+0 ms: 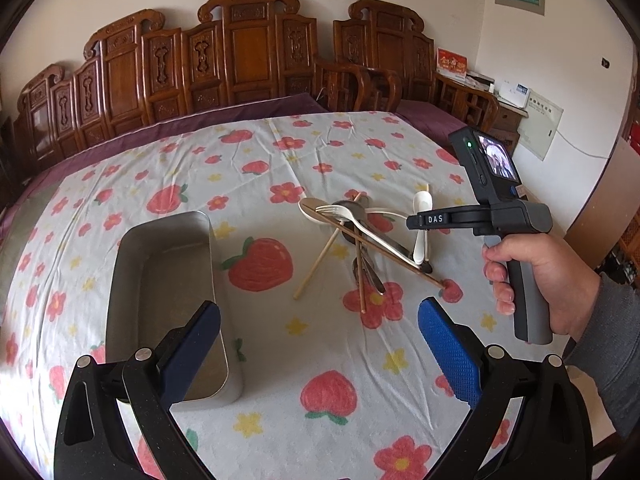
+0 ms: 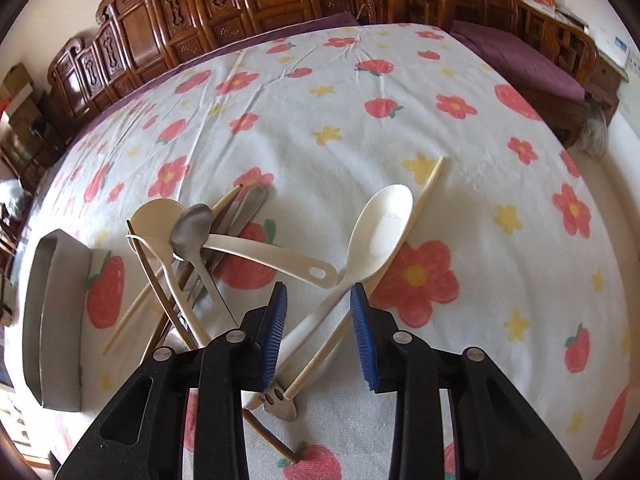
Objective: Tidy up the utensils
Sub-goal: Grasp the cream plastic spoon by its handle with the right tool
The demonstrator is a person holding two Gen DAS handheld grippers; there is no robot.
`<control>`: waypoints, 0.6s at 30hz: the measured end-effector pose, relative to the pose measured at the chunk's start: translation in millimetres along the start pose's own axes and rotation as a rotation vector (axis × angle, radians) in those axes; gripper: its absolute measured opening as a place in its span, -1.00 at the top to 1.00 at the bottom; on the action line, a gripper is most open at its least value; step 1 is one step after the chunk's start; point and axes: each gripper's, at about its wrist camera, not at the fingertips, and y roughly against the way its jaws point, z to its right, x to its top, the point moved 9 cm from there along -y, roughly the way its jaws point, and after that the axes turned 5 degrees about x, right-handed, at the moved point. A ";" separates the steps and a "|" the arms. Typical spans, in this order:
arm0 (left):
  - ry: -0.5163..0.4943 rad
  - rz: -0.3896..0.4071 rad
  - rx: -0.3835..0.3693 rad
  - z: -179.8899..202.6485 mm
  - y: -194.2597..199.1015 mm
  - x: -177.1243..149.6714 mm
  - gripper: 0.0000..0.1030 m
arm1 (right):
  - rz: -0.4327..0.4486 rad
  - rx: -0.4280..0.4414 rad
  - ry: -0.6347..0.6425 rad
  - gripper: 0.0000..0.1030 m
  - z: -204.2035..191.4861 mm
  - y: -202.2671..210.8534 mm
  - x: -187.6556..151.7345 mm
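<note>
The bed [image 1: 160, 168] with its strawberry sheet holds an empty grey metal tray [image 1: 160, 280] near its left edge. Mixed spoons, fork and chopsticks [image 2: 208, 256] lie piled mid-bed. The right hand-held gripper [image 2: 318, 336] straddles the white plastic spoon [image 2: 376, 236], open wide. The left hand-held gripper [image 1: 320, 352] is wide, empty.

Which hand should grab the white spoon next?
Probably the right. The right hand-held gripper is open with the white spoon's handle between its fingers. The left hand-held gripper hangs open nearer the metal tray.

Both tongs gape — left tongs [image 1: 320, 320] raised, right tongs [image 2: 318, 300] low.
</note>
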 end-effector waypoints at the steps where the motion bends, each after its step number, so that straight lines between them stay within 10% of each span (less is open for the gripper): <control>1: -0.002 0.000 0.001 0.2 -0.1 -0.1 -0.86 | -0.013 -0.007 0.001 0.35 -0.2 -2.5 -0.3; 5: -0.005 -0.005 0.006 -0.1 -1.8 -0.9 -0.86 | -0.054 -0.021 0.008 0.39 -1.6 -11.2 -3.0; 9: -0.012 -0.008 0.012 -0.6 -4.6 -0.4 -0.86 | -0.046 -0.020 0.000 0.84 1.4 -6.7 -4.7; 18: -0.029 -0.040 -0.008 6.0 -31.6 9.8 -0.77 | 0.013 0.068 -0.001 0.85 5.8 37.0 -27.0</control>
